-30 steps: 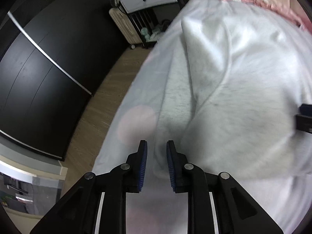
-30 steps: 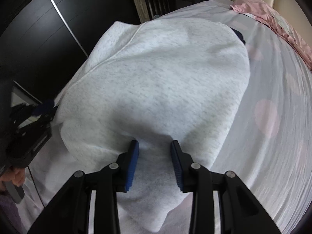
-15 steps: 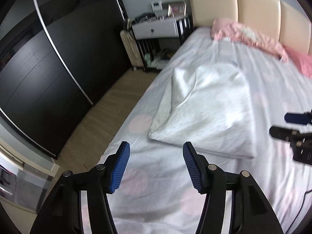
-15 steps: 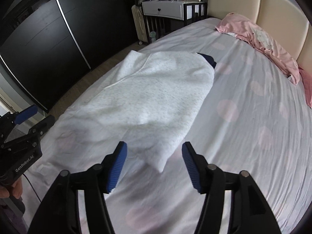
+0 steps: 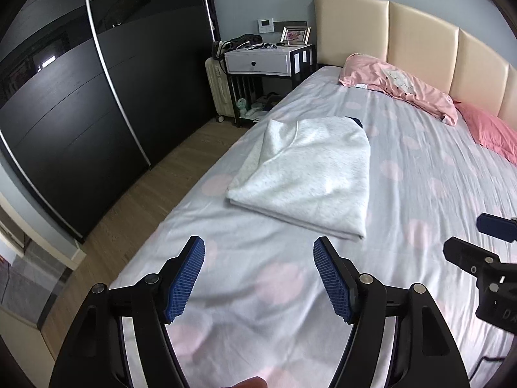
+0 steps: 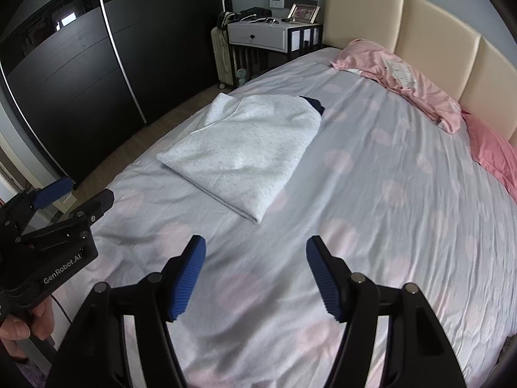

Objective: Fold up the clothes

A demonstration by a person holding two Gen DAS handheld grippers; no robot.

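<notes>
Nearest to me, my left hand-held gripper [image 5: 258, 278] hangs above the bed [image 5: 258, 323] with its blue pads [image 5: 185, 279] spread apart and nothing between them; its jaws have just been opening. My right hand-held gripper [image 6: 255, 278] is the same, pads wide with only the sheet below them, and its jaws too have just been opening, though they have nearly settled. From the right wrist view I can see my left hand [image 6: 19, 329] at the lower left edge, wrapped round the handle of the left tool. Beyond both sets of jaws, well apart from them, the folded white sweatshirt [image 5: 307, 174] lies flat on the pale sheet with pink dots, toward the bed's side nearest the floor, its folded edge facing me and a dark blue bit [image 6: 315, 105] peeking out at its far end. Farther up the bed a crumpled pink cloth [image 5: 400, 89] and a pink pillow [image 5: 491, 129] lie against the beige padded headboard [image 5: 420, 35]. Past the bed's far corner stand a white-drawered nightstand [image 5: 268, 61] and a cream suitcase [image 5: 219, 90], with the dark sliding wardrobe [image 5: 80, 97] along the wooden floor [image 5: 135, 200].
</notes>
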